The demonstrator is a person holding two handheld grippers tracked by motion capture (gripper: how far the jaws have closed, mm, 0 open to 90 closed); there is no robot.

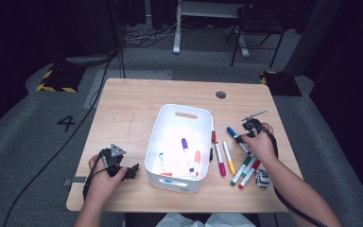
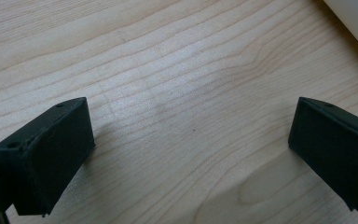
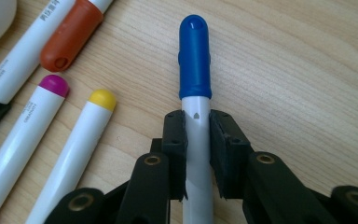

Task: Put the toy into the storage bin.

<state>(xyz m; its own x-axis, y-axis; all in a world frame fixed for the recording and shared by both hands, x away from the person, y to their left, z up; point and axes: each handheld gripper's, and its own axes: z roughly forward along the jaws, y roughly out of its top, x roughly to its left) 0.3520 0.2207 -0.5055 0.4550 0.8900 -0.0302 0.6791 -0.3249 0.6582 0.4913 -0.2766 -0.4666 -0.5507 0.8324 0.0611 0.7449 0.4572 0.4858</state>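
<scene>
Blue marker [image 3: 195,60] lies on the worktop [image 1: 132,99] right of the white bin [image 1: 163,124], right claw [image 3: 197,140] closed on its white barrel just below the cap. Six other markers lie loose beside the bin: red [image 1: 213,137], magenta [image 1: 220,161], yellow [image 1: 229,158], two green [image 1: 242,170], another red [image 1: 249,174]. Bin holds four: purple [image 1: 185,149], orange [image 1: 197,161], two blue-capped [image 1: 161,161]. One small black-white cube [image 1: 262,178] sits near the right forearm. Left claw [image 2: 191,135] is wide open, holding nothing, low over bare wood left of the bin.
</scene>
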